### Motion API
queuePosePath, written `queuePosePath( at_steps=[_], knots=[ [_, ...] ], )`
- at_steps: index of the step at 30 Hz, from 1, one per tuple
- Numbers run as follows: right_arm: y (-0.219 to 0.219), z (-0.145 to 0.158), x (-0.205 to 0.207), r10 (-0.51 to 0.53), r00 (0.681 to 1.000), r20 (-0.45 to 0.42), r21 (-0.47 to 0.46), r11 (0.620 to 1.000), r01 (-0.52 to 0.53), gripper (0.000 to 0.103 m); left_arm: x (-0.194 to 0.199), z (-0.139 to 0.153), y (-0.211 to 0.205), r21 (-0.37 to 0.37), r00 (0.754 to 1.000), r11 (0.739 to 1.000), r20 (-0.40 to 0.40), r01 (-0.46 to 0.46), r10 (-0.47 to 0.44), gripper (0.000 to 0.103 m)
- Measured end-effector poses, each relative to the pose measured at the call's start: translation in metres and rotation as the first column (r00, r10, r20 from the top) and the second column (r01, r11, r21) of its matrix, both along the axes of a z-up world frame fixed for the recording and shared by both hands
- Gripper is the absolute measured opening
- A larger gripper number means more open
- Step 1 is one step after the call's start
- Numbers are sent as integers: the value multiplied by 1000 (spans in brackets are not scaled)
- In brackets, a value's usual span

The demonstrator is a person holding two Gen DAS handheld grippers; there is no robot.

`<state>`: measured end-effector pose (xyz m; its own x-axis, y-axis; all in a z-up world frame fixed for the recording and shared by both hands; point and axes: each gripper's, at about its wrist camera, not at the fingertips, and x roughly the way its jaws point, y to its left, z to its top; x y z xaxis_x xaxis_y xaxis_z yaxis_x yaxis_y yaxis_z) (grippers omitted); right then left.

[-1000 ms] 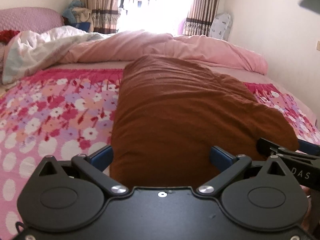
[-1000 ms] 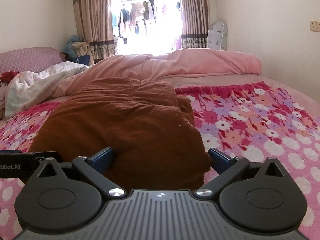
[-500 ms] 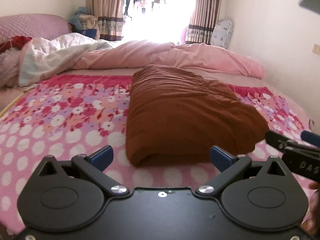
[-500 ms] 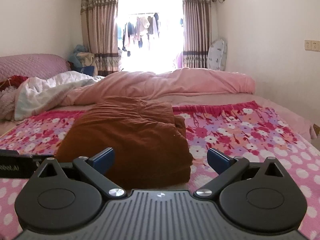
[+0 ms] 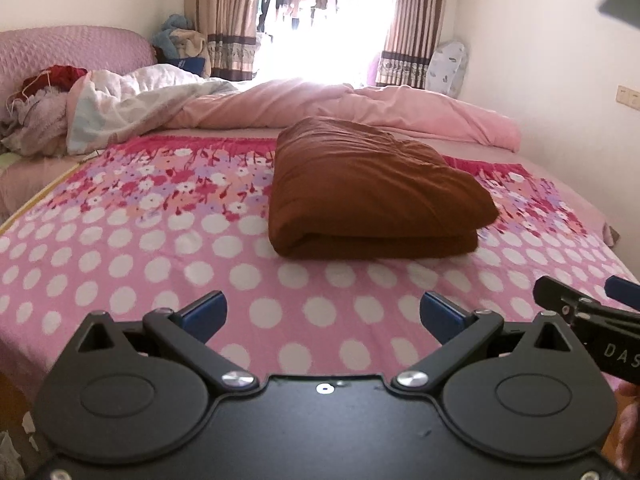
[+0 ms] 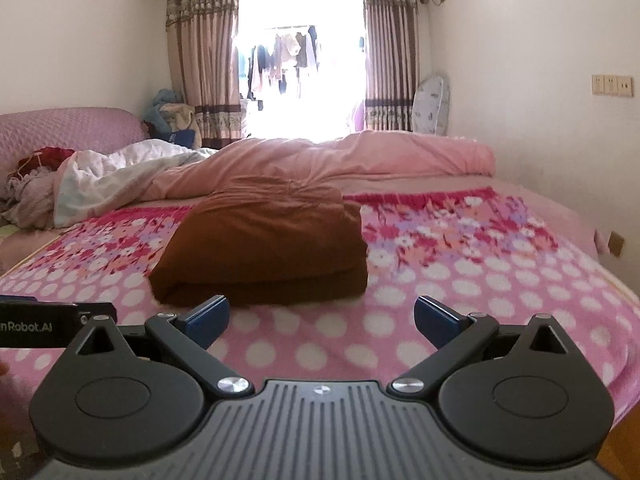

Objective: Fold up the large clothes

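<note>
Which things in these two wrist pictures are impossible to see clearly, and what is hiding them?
- Brown folded garment: its type and far edge are hidden by its own bulk, both views.
- Clothes outside the window: washed out by glare, both views.
- Right gripper in the left wrist view: cut off by the frame edge.
- Near bed edge: hidden behind each gripper body, as with the left gripper.

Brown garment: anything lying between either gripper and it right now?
Nothing visible does. Only bare polka-dot bedspread separates the left gripper and right gripper from the folded brown garment. Both sets of jaws stand open and empty.
</note>
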<state>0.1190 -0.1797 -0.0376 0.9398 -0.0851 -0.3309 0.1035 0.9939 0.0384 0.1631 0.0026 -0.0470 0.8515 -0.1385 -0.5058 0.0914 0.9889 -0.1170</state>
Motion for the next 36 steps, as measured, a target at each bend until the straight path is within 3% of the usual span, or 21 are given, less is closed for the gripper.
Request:
queuePosePath(
  at_steps=[16, 36],
  knots=[
    [4, -9, -41, -29, 1000, 4, 30, 999, 29, 103, -32, -4, 0, -11, 1000, 1000, 2, 21, -21, 103],
    [6, -10, -42, -32, 999, 1, 21, 999, 32, 103, -26, -5, -1, -10, 1000, 1000, -24, 8, -9, 103]
  ],
)
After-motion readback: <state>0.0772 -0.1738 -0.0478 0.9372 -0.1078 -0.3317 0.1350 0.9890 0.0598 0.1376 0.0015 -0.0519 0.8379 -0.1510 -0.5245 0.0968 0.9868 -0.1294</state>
